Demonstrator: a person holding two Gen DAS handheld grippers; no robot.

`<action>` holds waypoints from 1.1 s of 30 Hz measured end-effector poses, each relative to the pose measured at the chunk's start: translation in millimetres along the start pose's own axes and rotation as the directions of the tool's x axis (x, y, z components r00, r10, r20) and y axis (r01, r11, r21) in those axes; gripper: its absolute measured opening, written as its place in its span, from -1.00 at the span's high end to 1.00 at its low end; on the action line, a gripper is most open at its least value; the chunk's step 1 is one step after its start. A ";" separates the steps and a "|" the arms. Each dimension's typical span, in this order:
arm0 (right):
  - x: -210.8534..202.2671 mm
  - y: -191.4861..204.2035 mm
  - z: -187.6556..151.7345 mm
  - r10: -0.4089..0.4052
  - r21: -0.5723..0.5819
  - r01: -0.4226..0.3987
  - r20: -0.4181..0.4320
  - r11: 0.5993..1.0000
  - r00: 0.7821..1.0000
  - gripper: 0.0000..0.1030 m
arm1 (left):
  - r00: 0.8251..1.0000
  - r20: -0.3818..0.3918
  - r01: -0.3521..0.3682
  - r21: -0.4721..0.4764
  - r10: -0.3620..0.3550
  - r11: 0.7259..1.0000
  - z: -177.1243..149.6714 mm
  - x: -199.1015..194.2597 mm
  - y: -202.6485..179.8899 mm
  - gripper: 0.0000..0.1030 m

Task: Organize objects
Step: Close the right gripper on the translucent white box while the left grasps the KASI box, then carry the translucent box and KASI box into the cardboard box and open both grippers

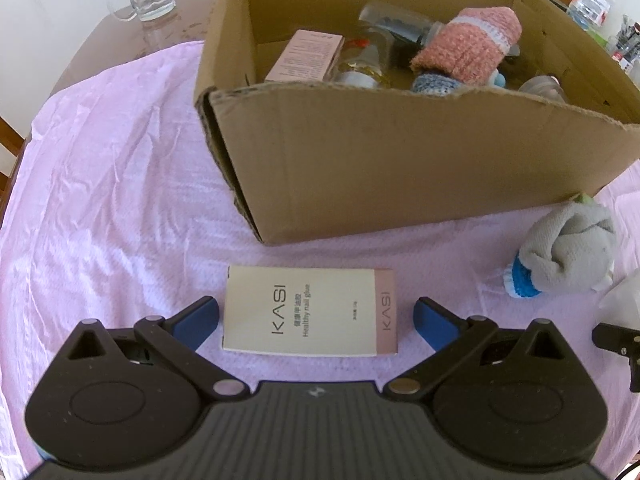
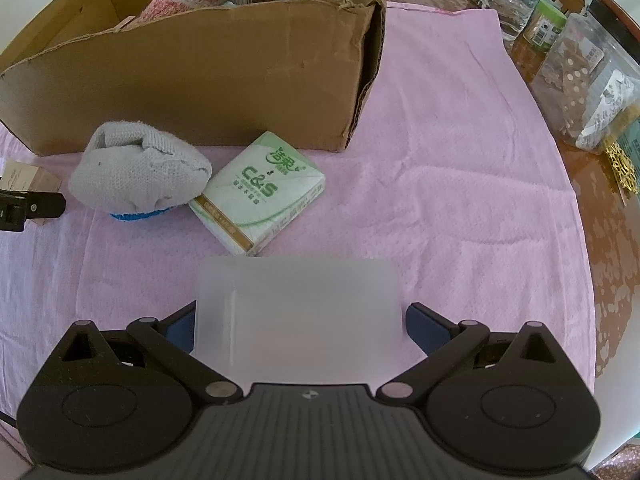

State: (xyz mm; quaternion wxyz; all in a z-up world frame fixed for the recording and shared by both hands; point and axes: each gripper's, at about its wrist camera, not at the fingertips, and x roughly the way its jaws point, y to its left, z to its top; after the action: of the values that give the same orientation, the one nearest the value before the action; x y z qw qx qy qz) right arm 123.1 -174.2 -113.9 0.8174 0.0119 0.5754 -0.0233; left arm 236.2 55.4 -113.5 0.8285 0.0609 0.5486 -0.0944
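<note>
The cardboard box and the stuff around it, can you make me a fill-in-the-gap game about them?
1. The KASI nail glue box lies flat between the open fingers of the ___ gripper.
2. The rolled pink sock sits ___ the cardboard box.
3. The C&S tissue pack touches the ___ sock.
4. Everything rests on a ___ cloth.

Missing words: left; inside; grey; pink
</note>
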 end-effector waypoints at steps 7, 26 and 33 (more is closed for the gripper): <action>3.9 -4.2 1.8 0.003 -0.008 -0.003 0.015 1.000 1.000 -1.00 | 1.000 0.006 -0.012 -0.020 0.012 1.000 -2.9 -1.6 -2.3 -0.98; -6.0 3.9 -1.5 -0.009 0.006 0.009 -0.025 1.000 1.000 -0.71 | 1.000 0.018 -0.006 0.000 0.006 1.000 -13.8 -23.5 -4.1 -0.54; -10.1 4.2 -3.9 -0.010 -0.015 0.009 -0.028 1.000 1.000 -0.68 | 1.000 0.022 0.003 0.036 -0.003 0.999 -14.1 -30.2 -6.8 -0.53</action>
State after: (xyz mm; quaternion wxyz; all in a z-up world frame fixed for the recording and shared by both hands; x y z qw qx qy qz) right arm 116.3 -169.6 -105.8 0.8092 0.0033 0.5871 -0.0227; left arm 210.5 54.4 -91.2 0.8331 0.0737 0.5378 -0.1061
